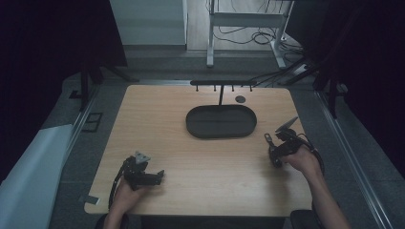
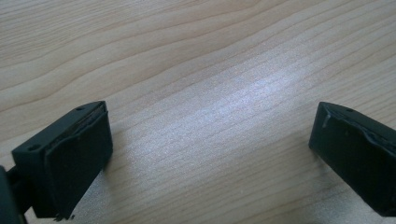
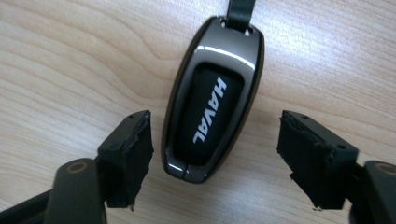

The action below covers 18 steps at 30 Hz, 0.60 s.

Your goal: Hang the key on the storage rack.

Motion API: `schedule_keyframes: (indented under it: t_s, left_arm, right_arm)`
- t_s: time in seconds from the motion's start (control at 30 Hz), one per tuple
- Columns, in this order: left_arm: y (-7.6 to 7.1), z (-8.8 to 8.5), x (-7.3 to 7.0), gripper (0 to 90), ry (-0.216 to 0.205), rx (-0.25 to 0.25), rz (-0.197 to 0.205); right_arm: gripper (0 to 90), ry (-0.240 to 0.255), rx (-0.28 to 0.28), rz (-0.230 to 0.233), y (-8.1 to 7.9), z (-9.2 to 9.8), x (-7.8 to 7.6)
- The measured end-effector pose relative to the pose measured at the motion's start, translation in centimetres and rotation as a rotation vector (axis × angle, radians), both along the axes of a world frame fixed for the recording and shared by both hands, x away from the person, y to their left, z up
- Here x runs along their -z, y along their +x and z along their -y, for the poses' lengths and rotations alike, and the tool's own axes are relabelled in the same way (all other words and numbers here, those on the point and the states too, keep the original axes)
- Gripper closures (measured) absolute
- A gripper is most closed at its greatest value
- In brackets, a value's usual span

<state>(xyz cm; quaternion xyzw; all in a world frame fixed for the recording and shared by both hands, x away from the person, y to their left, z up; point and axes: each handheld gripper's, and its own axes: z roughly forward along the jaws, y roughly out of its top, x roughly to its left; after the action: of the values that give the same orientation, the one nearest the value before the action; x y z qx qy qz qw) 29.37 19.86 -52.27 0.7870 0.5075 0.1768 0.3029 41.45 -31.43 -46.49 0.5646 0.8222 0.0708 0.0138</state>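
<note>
A dark glossy car key fob marked HAVAL lies flat on the wooden table, with a black strap leading off its far end. My right gripper is open, one jaw on each side of the fob's near end, and neither pad touches it. From above, the right gripper sits near the table's right edge, held by a hand. My left gripper is open over bare wood with nothing between its jaws. It rests at the front left of the table.
A black oval tray stands at the back middle of the table. Behind it a black rack with small hooks rises on a thin post. A small dark disc lies near the rack's foot.
</note>
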Motion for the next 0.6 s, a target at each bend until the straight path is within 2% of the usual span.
schedule_keyframes:
  t_s: [0.23, 0.6]
  left_arm:
    - [0.0, 0.0, 0.0, 0.0, 0.000, 0.000, 0.000]
    - [0.0, 0.0, 0.0, 0.0, 0.001, 0.000, 0.000]
  right_arm:
    - [34.6, -0.009, 0.040, -0.060, 1.4, -0.7, 0.2]
    - [40.4, -0.062, 0.057, -0.102, 2.7, -1.9, 0.6]
